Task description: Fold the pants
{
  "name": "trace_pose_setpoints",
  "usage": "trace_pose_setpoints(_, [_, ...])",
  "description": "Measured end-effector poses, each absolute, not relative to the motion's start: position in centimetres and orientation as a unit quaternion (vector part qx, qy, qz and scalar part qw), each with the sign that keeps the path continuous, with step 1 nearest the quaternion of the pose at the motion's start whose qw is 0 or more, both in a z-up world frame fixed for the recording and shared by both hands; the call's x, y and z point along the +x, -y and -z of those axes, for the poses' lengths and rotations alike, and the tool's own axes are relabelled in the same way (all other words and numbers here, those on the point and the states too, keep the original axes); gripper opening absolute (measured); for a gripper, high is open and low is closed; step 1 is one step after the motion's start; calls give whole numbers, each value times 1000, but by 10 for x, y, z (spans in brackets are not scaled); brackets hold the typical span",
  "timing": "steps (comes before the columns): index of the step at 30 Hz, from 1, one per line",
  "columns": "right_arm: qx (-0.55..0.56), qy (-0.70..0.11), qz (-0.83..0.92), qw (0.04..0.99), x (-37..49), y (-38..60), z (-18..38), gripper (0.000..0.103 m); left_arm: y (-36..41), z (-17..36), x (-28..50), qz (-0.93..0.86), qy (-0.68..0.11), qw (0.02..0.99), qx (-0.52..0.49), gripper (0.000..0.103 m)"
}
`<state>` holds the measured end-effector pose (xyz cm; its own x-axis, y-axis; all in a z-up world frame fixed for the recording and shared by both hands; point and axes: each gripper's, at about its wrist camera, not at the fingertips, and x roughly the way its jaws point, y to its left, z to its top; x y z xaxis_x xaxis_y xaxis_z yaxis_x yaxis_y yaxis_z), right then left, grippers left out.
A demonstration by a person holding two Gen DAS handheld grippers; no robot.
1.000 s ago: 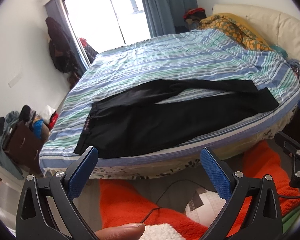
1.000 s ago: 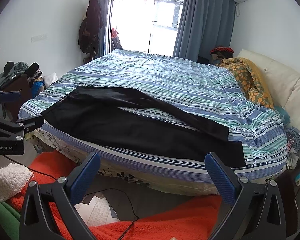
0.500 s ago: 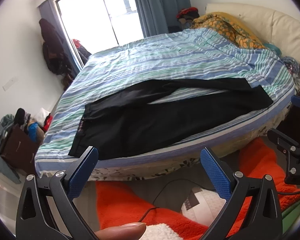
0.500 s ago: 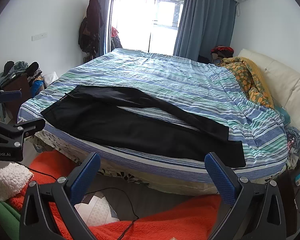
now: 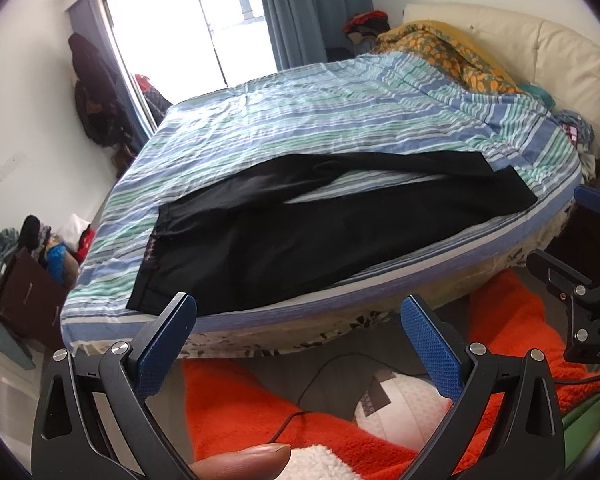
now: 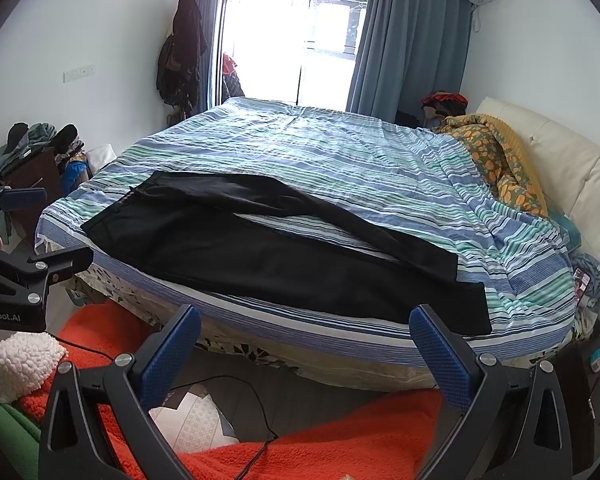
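The black pants point(image 5: 300, 236) lie spread flat near the striped bed's point(image 6: 340, 160) front edge (legs slightly parted), while the left claw point(image 5: 298, 332) and right claw point(image 6: 304, 340) hover before it, both wide open and empty.

The left tool point(image 5: 298, 330) hangs with its blue pads wide apart, gripping nothing, short of the bed point(image 5: 340, 120). Ahead of it black pants point(image 5: 300, 236) lie flat on the striped sheet, waistband ahead-left, legs running off right. The right tool point(image 5: 580, 280) shows at far right.
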<state>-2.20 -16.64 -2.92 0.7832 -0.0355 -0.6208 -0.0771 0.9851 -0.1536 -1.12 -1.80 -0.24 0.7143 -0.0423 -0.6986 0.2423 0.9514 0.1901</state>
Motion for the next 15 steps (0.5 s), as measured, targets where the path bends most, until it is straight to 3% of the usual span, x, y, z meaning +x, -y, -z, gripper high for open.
trace_pose_setpoints(15, [-85, -332, -12, 939, -22, 166, 32, 103, 21, 5, -11, 101, -383, 909, 131, 102])
